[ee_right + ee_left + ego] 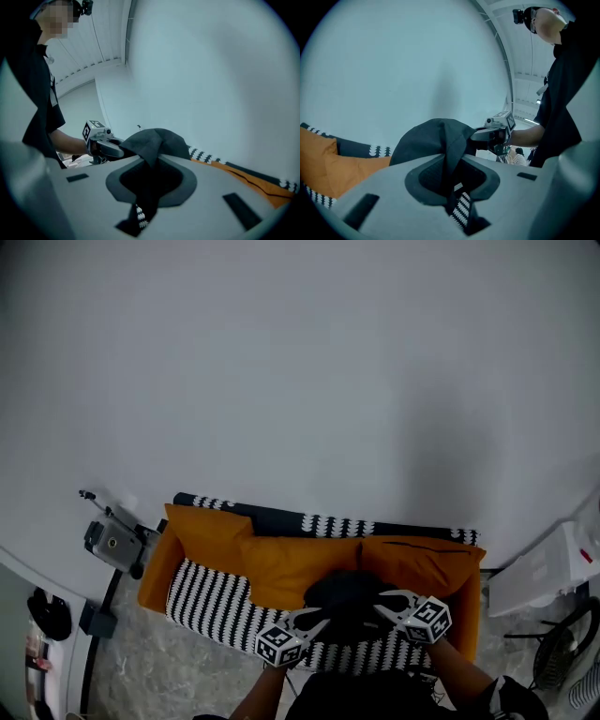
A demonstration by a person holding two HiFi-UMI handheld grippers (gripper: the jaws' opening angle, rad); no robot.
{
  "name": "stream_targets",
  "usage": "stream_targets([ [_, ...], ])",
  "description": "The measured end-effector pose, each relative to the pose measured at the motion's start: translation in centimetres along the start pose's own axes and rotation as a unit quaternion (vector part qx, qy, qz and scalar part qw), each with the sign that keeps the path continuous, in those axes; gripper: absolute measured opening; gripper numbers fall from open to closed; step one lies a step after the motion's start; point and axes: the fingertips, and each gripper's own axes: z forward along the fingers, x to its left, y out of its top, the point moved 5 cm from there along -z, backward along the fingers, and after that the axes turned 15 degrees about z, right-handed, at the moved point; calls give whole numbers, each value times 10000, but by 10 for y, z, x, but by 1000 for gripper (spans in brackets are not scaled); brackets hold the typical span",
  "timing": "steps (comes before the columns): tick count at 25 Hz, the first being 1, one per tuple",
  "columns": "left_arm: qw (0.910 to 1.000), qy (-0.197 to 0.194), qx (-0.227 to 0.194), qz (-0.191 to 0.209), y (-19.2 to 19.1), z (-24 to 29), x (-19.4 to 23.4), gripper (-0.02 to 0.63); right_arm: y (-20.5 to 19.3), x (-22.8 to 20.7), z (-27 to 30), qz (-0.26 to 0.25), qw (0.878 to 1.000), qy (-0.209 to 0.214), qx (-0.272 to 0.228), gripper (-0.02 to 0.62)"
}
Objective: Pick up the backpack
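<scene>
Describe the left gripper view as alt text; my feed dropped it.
The left gripper is shut on a fold of the dark backpack, which bulges up just beyond its jaws. The right gripper grips the backpack's far side, held by a person in black. An orange cushion lies at left before a pale wall.

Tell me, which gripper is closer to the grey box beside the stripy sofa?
Left. The left gripper, shut on the black backpack, is on the side facing the grey box off the sofa's left end. The right gripper grips the backpack's other side, farther away.
</scene>
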Motion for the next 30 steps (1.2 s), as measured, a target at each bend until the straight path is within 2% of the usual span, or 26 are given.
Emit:
stream_targets([
  [5,9998,7,-61,213,36,-3,4,78,34,8,-12,-261,9994,34,-227,52],
  [12,9976,175,-408,530,87,-11,10,75,81,27,-28,-441,9972,218,-560,51],
  [20,9908,325,-888,973,148,-25,16,72,144,59,-47,-741,9909,409,-1047,49],
  [30,9813,451,-1118,1498,208,-41,26,71,195,80,-58,-1137,9807,612,-1466,49],
])
